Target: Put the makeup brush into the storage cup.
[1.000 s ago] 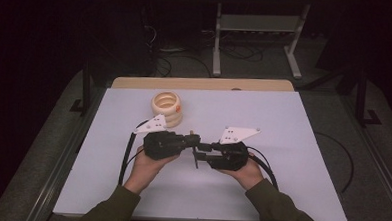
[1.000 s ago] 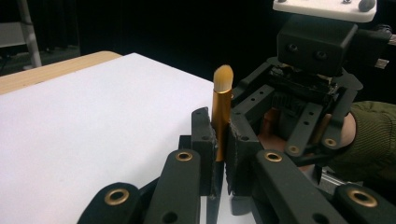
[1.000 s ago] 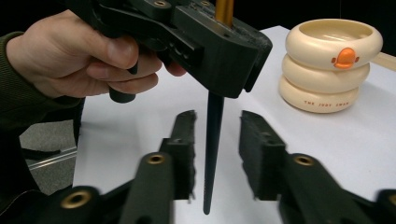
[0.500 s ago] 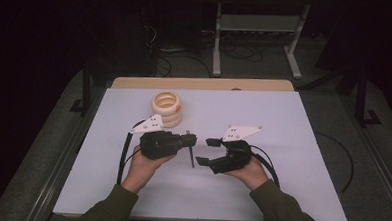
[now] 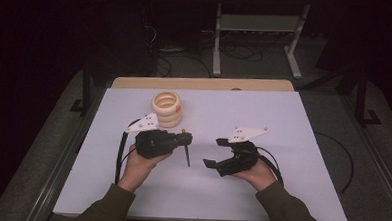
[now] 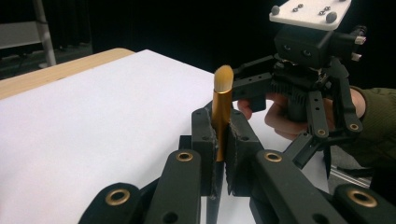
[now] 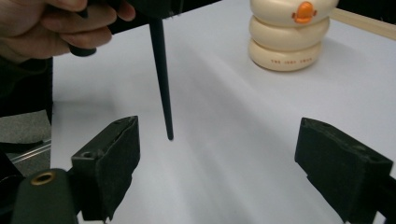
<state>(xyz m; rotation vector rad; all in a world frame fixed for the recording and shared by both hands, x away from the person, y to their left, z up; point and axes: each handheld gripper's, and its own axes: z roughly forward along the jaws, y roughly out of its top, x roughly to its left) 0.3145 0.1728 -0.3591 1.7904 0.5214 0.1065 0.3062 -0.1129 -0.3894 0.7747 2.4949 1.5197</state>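
In the left gripper view, the left gripper (image 6: 220, 154) is seen at the bottom centre with its jaws closed on a brush (image 6: 222, 116), whose gold ferrule rises upright from between the pads to a pale rounded tip at mid-frame. In the high view the same gripper (image 5: 182, 138) is held in the left hand (image 5: 140, 160) a little left of the frame's centre, and the brush (image 5: 186, 154) is seen as a thin black handle slanting down and slightly right from the jaws, its lower end close to the table (image 5: 283, 124); whether it touches the sheet cannot be told. In the right gripper view that dark handle (image 7: 161, 74) hangs from the upper left of the frame toward the centre, tapering to a point above the white surface. The right gripper (image 7: 233, 163) is shown there with its jaws spread wide and nothing between them, one black pad at lower left and the other at lower right. In the high view the right gripper (image 5: 213, 152) is held in the right hand (image 5: 256, 170) right of centre, its jaws pointed left toward the brush and apart from it. In the left gripper view it (image 6: 254, 91) appears at upper right, just behind the ferrule. A stack of cream rings (image 5: 167, 108) stands on the table above the left gripper in the high view, and at the top right in the right gripper view (image 7: 289, 32), where an orange mark shows on its upper ring. Olive sleeves (image 5: 280, 209) enter from the bottom edge of the high view.
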